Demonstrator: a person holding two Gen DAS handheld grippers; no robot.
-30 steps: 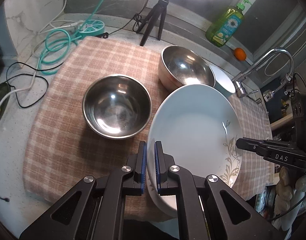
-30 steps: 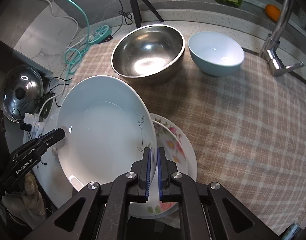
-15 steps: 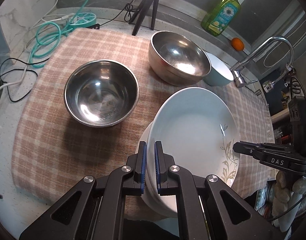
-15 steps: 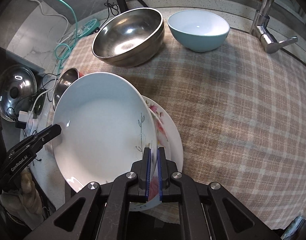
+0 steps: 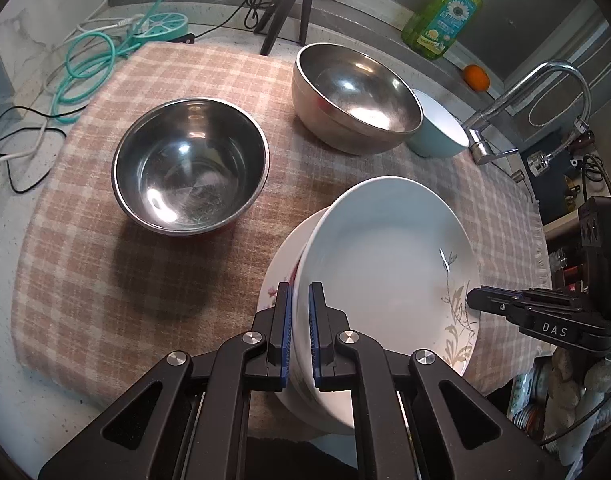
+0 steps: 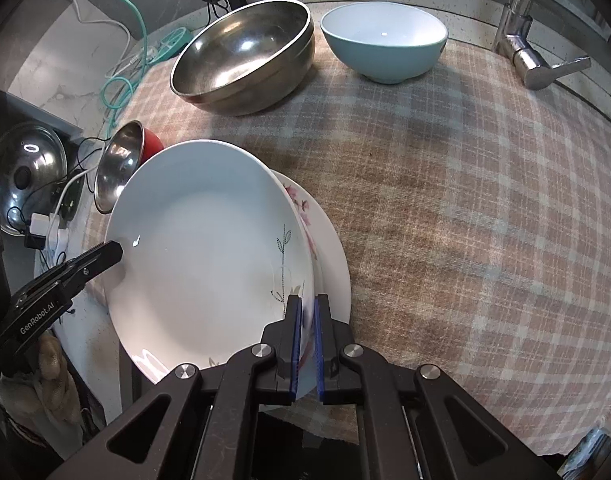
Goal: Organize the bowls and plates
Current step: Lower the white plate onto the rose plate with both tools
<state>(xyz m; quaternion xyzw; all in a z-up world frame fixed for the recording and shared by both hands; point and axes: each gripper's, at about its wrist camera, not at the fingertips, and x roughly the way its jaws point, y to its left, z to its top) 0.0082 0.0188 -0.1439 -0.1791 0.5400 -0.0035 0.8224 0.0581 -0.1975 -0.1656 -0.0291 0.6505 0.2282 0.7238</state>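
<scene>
Cables and lid: teal and black cords (image 5: 85, 64) lie on the bare counter (image 5: 9, 380) past the cloth's left edge; a metal pot lid (image 6: 25, 168) sits there too.
Checked cloth (image 5: 85, 240): covers the counter and carries all the dishes.
Small steel bowl (image 5: 189, 164): left half of the cloth, upright, well apart from the plates.
Left gripper (image 5: 300, 336): jaws pinching the left rim of the white plate.
White plate (image 5: 389, 280): leaf print on its right side, held tilted between both grippers at the near edge of the cloth, directly over the floral plate. Contact with it cannot be confirmed.
Floral plate (image 6: 329, 264): lies flat on the cloth under the white plate, its pink pattern showing at the exposed rim.
Right gripper (image 6: 305, 344): jaws pinching the right rim of the white plate.
Large steel bowl (image 5: 357, 96): far side of the cloth, just beside the blue bowl.
Blue bowl (image 6: 383, 40): far right of the cloth, near the faucet (image 5: 525, 104).
Step in hand: stacking the white plate onto the floral plate.
Next move: level the plate, centre it, seat it, then release both rims together; an uneven release risks sliding it off.
Count: two plates, three bowls (two steel, one blue), two grippers.
</scene>
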